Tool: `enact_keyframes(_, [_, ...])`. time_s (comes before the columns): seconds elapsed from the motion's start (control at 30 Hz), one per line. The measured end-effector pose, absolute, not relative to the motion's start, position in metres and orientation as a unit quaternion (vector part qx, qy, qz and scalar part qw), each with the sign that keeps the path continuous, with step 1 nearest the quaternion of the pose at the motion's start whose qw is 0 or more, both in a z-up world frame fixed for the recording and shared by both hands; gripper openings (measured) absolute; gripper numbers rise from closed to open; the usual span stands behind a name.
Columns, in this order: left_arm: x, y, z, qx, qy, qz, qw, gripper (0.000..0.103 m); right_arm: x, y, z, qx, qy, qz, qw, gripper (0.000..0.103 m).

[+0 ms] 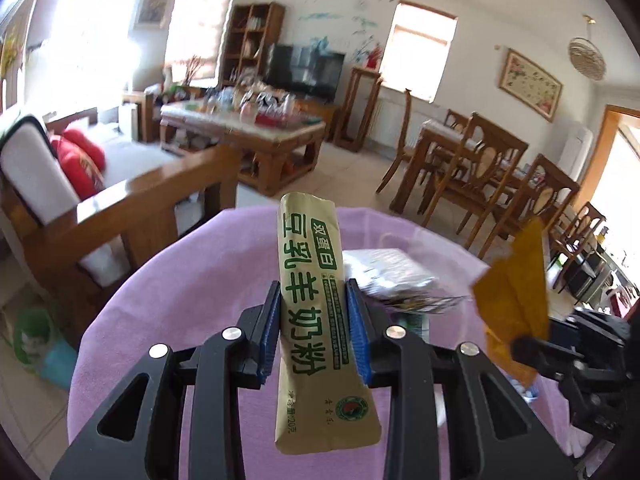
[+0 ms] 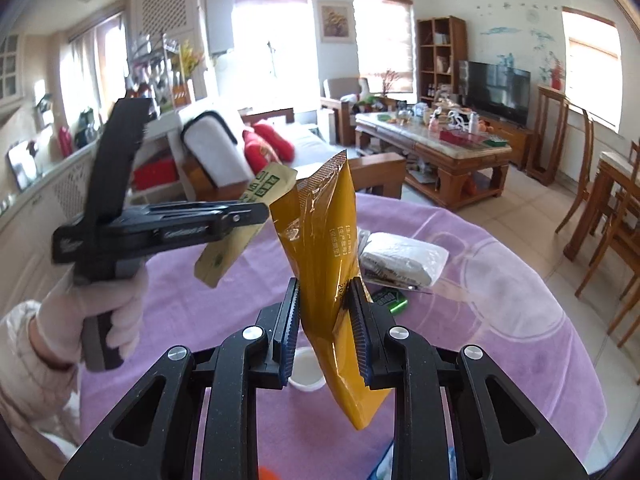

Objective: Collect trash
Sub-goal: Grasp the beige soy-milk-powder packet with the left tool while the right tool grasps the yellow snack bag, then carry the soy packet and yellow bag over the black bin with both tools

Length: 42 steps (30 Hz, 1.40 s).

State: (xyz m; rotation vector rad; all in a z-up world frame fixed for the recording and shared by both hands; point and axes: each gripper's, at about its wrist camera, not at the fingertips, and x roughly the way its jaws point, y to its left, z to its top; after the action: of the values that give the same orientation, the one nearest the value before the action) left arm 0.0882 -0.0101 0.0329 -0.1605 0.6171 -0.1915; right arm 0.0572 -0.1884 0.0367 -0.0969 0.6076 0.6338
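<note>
Tan sachet (image 1: pixel 310 308) and yellow sachet (image 2: pixel 328 264) apparently clamped aloft

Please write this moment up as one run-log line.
left gripper: shut on tan sachet | right gripper: shut on yellow pouch | both lifted above purple tablecloth

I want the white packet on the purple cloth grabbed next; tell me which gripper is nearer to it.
Roughly equal, perhaps the right. The right gripper, shut on the yellow sachet, is lifted just left of the white packet. The left gripper, holding the tan sachet, is also close.
</note>
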Motion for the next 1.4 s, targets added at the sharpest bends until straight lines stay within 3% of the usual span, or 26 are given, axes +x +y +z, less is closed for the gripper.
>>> enact_keyframes(0.67, [0.025,-0.171,0.065,-0.008,0.234,-0.228,0.945,0.032,-0.042,-0.361,0.076,0.084,0.188,0.182,0.962,0.025])
enact_keyframes(1.07, [-0.019,-0.277,0.060,0.021,0.219,-0.323,0.920,0.032,-0.126,-0.479,0.060,0.096,0.161,0.067,0.980,0.025])
enact_keyframes(1.4, [-0.034,-0.346,0.035,0.015,0.251,-0.399,0.882,0.032,-0.174,-0.569,0.028,0.140,0.173,-0.009,0.975,0.025])
